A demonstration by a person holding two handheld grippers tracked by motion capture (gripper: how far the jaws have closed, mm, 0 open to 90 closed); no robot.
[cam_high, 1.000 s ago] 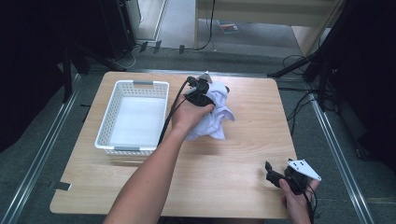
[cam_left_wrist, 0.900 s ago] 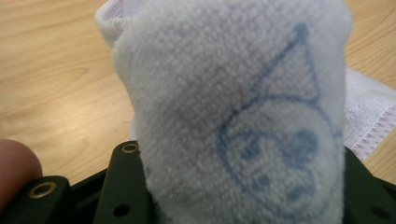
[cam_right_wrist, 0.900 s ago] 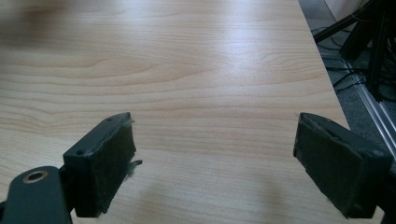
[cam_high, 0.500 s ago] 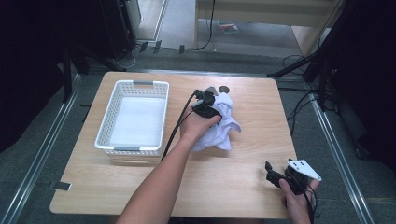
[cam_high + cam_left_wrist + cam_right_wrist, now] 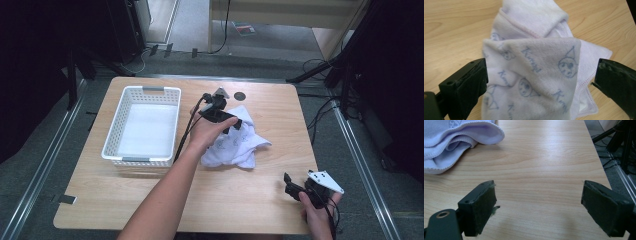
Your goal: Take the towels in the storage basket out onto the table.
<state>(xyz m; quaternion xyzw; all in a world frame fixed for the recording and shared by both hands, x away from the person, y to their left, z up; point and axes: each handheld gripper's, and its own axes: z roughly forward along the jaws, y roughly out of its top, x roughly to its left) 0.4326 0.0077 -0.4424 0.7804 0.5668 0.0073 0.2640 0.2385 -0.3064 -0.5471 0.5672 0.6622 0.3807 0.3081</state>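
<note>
Directly under the left tool (image 5: 231,123), jaws spread wide and gripping nothing, a crumpled white towel (image 5: 534,72) lies on the table (image 5: 150,200), its length running away from the tool. Beyond the right tool (image 5: 537,211), also spread, is bare wood.

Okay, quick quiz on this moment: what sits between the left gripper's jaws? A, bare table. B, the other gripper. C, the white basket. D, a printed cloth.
D: in the left gripper view the cloth, white with blue faces and lettering, lies between the open jaws of the left gripper, which stand apart on either side of it; the basket sits off to the side on the table.
</note>
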